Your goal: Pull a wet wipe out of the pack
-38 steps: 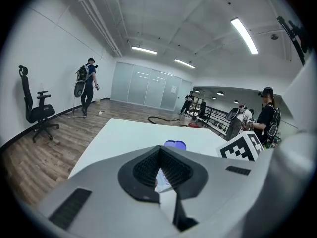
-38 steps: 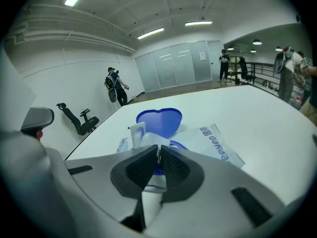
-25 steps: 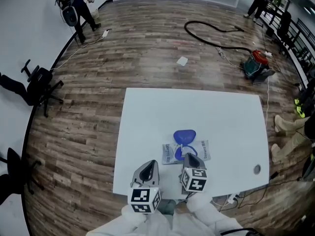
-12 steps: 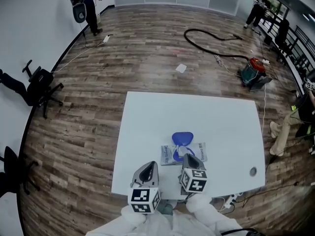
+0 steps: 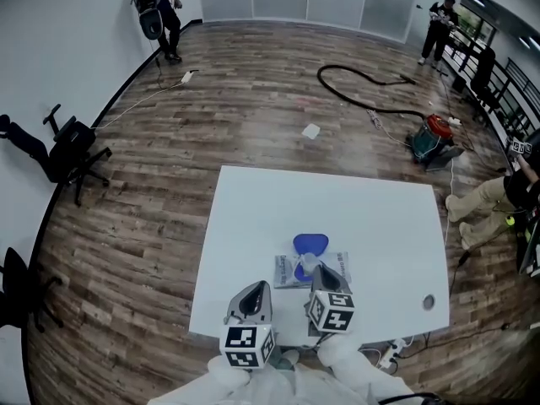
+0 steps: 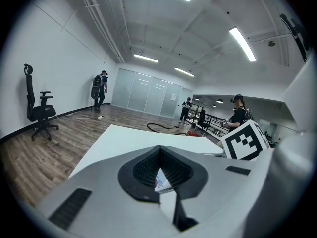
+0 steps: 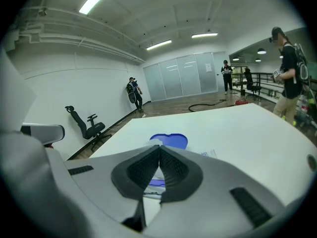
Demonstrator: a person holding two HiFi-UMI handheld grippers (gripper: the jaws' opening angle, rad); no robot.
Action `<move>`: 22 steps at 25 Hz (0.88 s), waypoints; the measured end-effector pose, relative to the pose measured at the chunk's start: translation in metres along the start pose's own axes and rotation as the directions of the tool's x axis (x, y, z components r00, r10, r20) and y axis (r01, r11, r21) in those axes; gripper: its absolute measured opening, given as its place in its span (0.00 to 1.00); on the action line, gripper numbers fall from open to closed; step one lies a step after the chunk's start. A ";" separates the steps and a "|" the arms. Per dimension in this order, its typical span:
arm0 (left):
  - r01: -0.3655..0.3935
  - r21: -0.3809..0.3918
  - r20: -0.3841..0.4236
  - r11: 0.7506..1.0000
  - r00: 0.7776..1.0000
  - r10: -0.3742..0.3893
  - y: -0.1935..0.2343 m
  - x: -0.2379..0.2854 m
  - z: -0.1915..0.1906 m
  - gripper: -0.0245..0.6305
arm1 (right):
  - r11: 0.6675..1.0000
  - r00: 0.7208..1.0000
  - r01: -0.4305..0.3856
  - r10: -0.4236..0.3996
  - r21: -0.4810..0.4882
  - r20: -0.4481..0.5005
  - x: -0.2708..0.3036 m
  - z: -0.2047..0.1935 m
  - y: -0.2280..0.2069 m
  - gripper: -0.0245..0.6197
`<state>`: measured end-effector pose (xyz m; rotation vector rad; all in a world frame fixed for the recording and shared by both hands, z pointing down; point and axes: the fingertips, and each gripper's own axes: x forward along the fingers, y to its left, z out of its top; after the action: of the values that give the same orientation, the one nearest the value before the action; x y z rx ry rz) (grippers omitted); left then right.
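Left tool [image 5: 253, 288], jaws pressed together and empty, hovers over the white surface [image 5: 253, 218] near its front edge; just beside it, right tool [image 5: 319, 270] pinches a white wet wipe [image 5: 307, 264] above the flat white plastic pack [image 5: 285, 272], its blue oval lid [image 5: 310, 244] flipped open beyond

Bright, even overhead light; soft shadows; fisheye-warped, vignetted edges.

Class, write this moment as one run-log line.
pack: on table, lid open | wipe: pokes from opening | right gripper: shut, tips at wipe | left gripper: shut, off pack
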<state>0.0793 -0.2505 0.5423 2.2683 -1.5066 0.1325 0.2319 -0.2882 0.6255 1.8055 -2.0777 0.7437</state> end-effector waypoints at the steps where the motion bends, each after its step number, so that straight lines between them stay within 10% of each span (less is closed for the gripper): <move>1: 0.000 0.000 0.004 1.000 1.000 0.000 -0.001 0.000 0.001 0.04 | 1.000 1.000 -0.002 0.002 -0.002 0.004 -0.001 0.002 0.000 0.06; 22: 0.004 -0.017 0.047 1.000 0.999 -0.003 -0.022 -0.012 0.005 0.03 | 0.999 0.996 -0.035 0.036 -0.017 0.081 -0.024 0.032 0.001 0.06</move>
<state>0.0934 -0.2347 0.5273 2.2749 -1.5218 0.0650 0.2388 -0.2864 0.5861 1.8235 -2.1663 0.6716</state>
